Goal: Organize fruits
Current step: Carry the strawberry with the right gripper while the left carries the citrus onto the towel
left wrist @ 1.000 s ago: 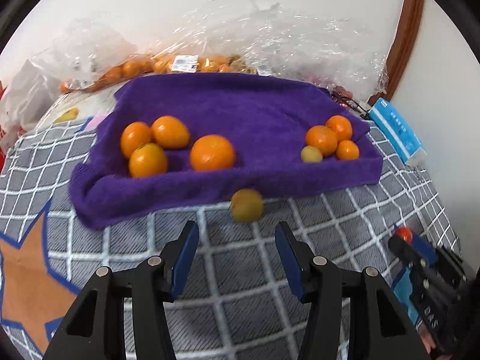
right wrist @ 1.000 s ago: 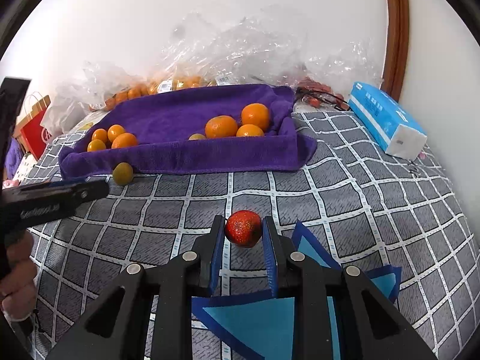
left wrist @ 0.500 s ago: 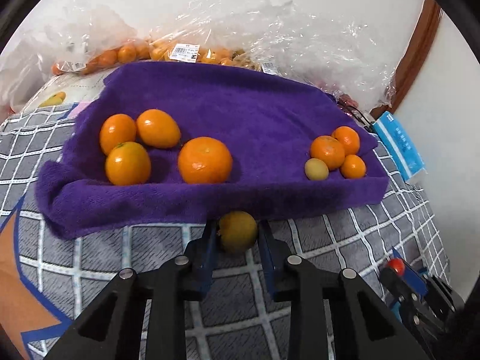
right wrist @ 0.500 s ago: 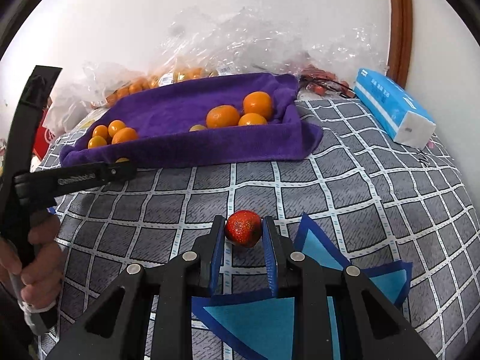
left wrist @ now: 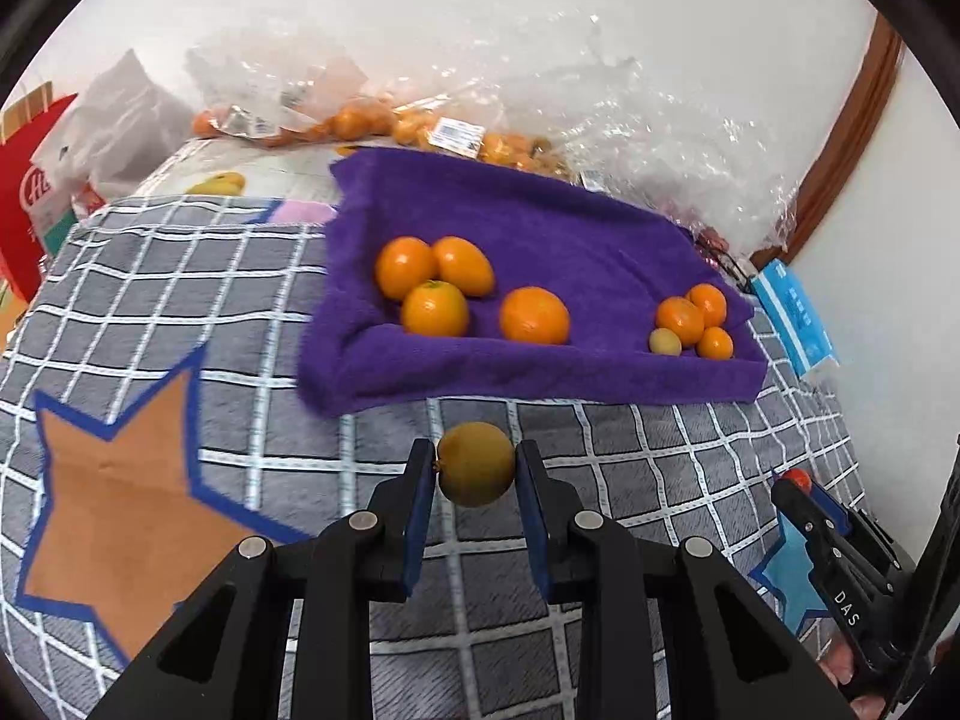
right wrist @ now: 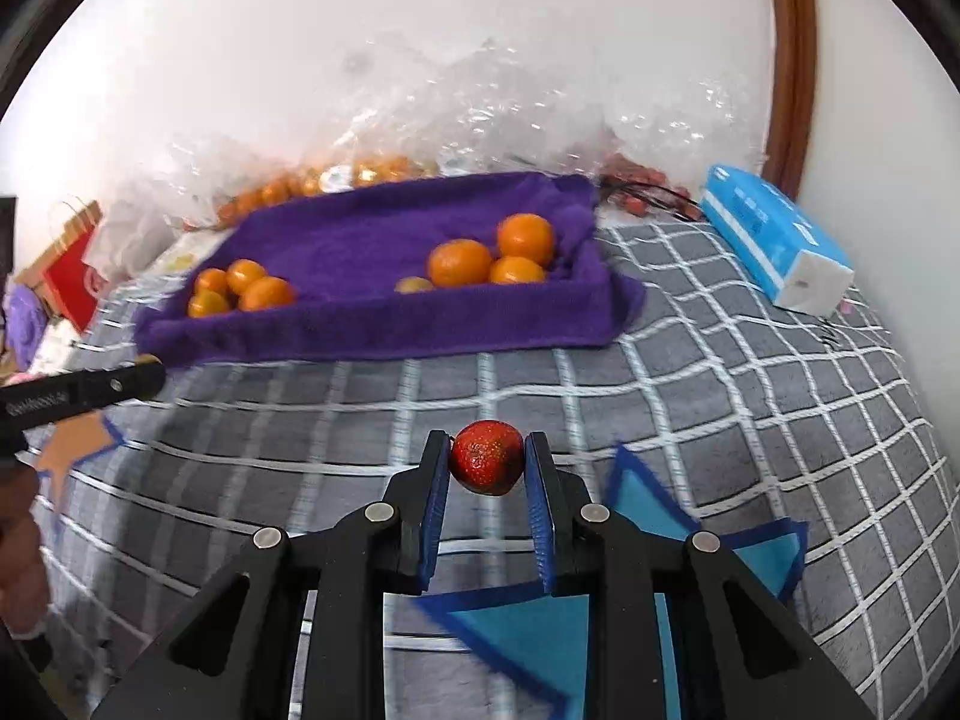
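Covering the bed, grey checked blanket (left wrist: 630, 450) — left gripper (left wrist: 475, 468) clamping yellow fruit (left wrist: 476, 464), right gripper (right wrist: 487, 468) red fruit (right wrist: 487, 465).

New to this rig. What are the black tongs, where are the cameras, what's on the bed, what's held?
No robot arm here: a person holds one two-finger tool in each hand, each with a fisheye camera looking along its fingers. The left tongs are shut on a yellowish fruit. The right tongs are shut on a red fruit. Ahead, on the grey checked blanket, lies a purple towel with two clusters of oranges. Behind are plastic bags; to the right, a blue tissue pack.
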